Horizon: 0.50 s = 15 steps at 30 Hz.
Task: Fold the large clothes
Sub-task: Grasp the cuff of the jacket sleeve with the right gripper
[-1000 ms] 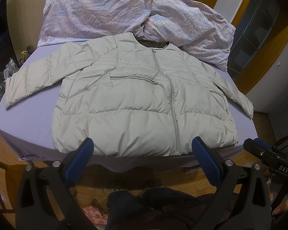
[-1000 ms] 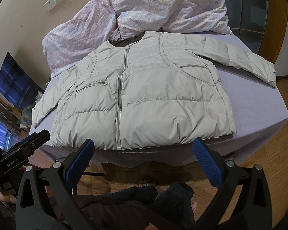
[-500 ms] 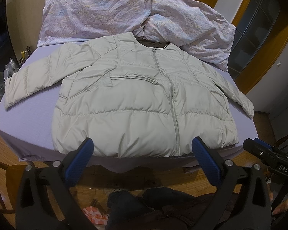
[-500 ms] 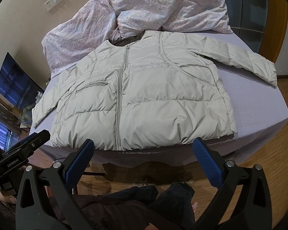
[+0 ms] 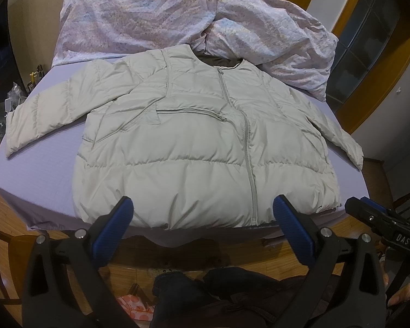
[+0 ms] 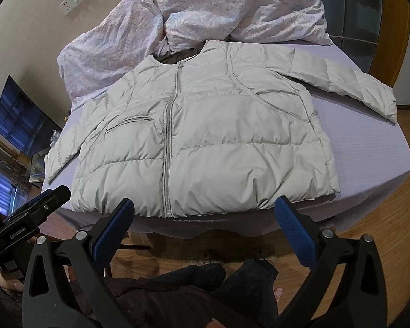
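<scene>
Nearest, the left hand-held gripper (image 5: 202, 213) and the right hand-held gripper (image 6: 203, 214) hang short of the bed's near edge, each with its blue-padded fingers spread wide apart and nothing between them, presumably held back so the whole garment can be taken in before a first grasp. Below them the person's dark-clothed legs (image 5: 194, 292) show above the wooden floor (image 6: 391, 218).

On the bed (image 5: 38, 172), covered in a lilac sheet, the pale grey puffer jacket (image 5: 199, 147) lies flat, front up and zipped, its hem at the near edge. Both sleeves spread outward, the left sleeve (image 5: 38, 120) towards the left side of the bed, the right sleeve (image 6: 360, 90) towards the right: a layout that suits folding sleeves inward first. No fold looks begun.

Farthest, a rumpled floral duvet (image 5: 177, 19) is heaped against the wall, touching the collar, seemingly pushed back for room.
</scene>
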Each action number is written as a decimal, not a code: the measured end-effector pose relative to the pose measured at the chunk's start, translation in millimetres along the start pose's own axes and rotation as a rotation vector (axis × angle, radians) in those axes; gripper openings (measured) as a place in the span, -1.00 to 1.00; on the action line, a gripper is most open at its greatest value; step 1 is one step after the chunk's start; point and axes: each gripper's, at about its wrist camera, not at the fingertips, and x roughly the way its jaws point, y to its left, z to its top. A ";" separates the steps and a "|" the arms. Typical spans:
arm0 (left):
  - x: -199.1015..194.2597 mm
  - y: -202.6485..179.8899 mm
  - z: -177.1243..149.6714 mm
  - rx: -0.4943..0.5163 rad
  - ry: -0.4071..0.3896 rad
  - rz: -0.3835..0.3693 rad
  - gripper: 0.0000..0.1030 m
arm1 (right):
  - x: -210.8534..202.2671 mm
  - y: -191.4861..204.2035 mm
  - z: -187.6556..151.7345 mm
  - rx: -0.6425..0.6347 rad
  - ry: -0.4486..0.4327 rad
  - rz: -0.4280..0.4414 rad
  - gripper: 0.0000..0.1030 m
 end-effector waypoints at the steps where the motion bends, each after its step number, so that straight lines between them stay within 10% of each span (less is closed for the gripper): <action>1: 6.5 3.1 2.7 0.000 0.004 0.000 0.97 | 0.0 -0.8 0.8 0.001 0.003 -0.003 0.97; 15: 50.7 6.2 38.8 0.033 0.062 0.064 0.97 | 51.1 -100.5 66.3 0.296 0.050 -0.079 0.97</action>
